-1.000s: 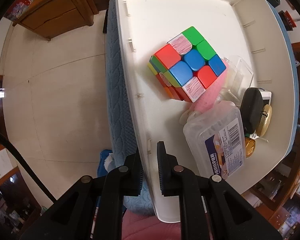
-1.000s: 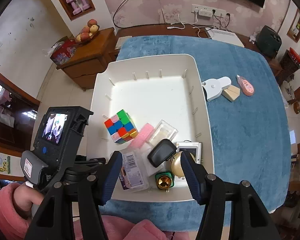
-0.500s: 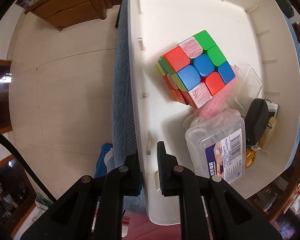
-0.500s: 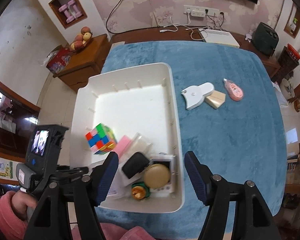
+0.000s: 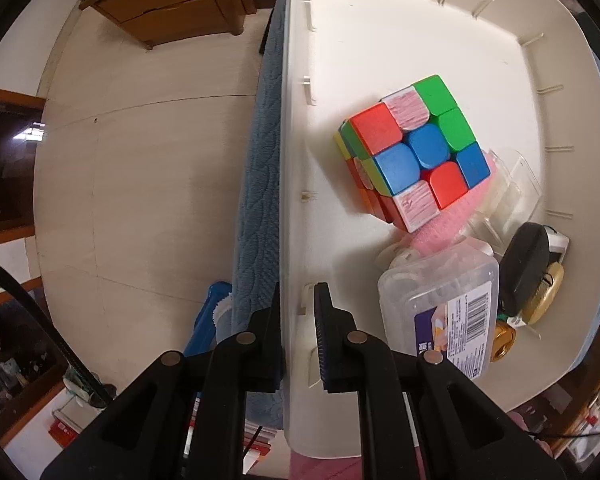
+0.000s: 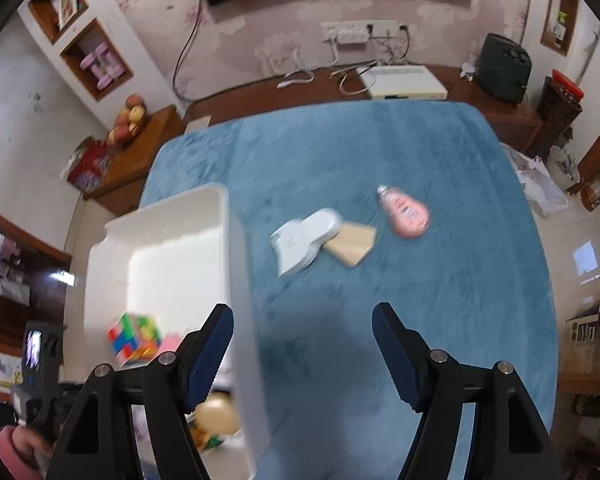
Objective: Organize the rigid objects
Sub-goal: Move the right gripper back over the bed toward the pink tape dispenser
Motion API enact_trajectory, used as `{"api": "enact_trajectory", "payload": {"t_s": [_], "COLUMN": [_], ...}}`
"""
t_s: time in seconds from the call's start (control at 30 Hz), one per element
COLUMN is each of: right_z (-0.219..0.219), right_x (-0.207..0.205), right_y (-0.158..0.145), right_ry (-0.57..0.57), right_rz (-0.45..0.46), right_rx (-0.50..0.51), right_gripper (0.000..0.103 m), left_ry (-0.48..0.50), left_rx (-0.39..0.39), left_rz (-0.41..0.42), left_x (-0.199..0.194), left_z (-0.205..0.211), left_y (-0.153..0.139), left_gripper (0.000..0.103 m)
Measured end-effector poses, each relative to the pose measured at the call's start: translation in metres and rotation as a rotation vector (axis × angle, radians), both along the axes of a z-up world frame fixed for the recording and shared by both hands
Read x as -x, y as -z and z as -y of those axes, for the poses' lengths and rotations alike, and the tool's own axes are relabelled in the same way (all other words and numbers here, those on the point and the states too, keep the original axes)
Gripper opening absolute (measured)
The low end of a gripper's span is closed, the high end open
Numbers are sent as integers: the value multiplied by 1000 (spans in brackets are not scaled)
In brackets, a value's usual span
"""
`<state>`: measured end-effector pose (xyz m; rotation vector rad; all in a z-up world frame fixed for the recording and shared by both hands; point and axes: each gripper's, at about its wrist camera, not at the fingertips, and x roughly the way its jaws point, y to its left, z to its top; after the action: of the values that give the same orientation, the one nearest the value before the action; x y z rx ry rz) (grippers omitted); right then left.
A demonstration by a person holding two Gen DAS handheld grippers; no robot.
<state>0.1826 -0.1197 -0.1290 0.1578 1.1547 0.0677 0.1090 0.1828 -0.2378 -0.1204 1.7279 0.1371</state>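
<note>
Left wrist view shows our left gripper (image 5: pixel 298 332) pointing straight down, its fingers pinching the near-left wall of the white bin (image 5: pixel 296 200), which sits at the tabletop's left edge. Inside the bin lie a Rubik's cube (image 5: pixel 414 152), a clear plastic box with a barcode label (image 5: pixel 440 304), a black oval case (image 5: pixel 526 268) and a few smaller pieces crowded toward the near right corner.

Our right gripper (image 6: pixel 302 356) hangs over the blue cloth of the tabletop (image 6: pixel 380 360), fingers spreading wider with nothing between them. Loose ahead of it, toward the middle of the tabletop, are a white plastic piece (image 6: pixel 304 242) touching a tan wooden block (image 6: pixel 352 242), and just beyond them a pink correction-tape dispenser (image 6: pixel 406 212).

We judge the step in hand is fetching one of these three. To do it well, we would keep the bin steadied and open the right fingers fully before coming down. The white piece overlaps the block, so closing on either may drag the other; the dispenser lies apart and looks the cleaner pick. The bin's right wall (image 6: pixel 240 280) stands close beside the left finger, so we should swing clear of it.
</note>
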Motion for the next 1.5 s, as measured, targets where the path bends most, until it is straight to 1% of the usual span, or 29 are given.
{"api": "enact_trajectory", "payload": {"t_s": [0.3,0.5,0.57,0.67,0.7,0.73,0.8,1.0,1.1,1.23,1.4,1.5], "right_z": [51,62,65,70,71,72,73,78,78,76,74,77], "right_x": [-38,-54,-57,-62,-63,-65,-72,-81,-84,-88,-90,-93], "right_y": [28,56,66,80,85,90,102,129,135,142,147,151], "right_ry": [79,79,102,136,147,155,164,189,179,172,172,180], "right_rz": [188,298,352,404,420,426,407,355,348,317,303,279], "right_rx": [-6,18,16,26,39,54,82,90,101,103,135,130], "right_gripper": [73,73,73,79,79,79,79,79,79,79,79,79], "left_ry": [-66,-85,-92,-91,-88,-87,-89,-95,-101,-118,-123,-122], "left_rx": [-27,-45,-45,-49,-52,-54,-55,-63,-69,-73,-75,-79], "left_rz": [-12,-15,-12,-15,-14,-15,-18,-28,-29,-23,-21,-20], "left_x": [-5,-13,-12,-11,-10,-10,-14,-19,-20,-19,-18,-17], "left_z": [-2,-6,-6,-6,-6,-5,-4,-2,-3,-3,-6,-6], "left_y": [3,6,5,4,4,5,3,2,2,1,1,2], "left_gripper": [12,12,12,12,12,12,12,12,12,13,13,13]}}
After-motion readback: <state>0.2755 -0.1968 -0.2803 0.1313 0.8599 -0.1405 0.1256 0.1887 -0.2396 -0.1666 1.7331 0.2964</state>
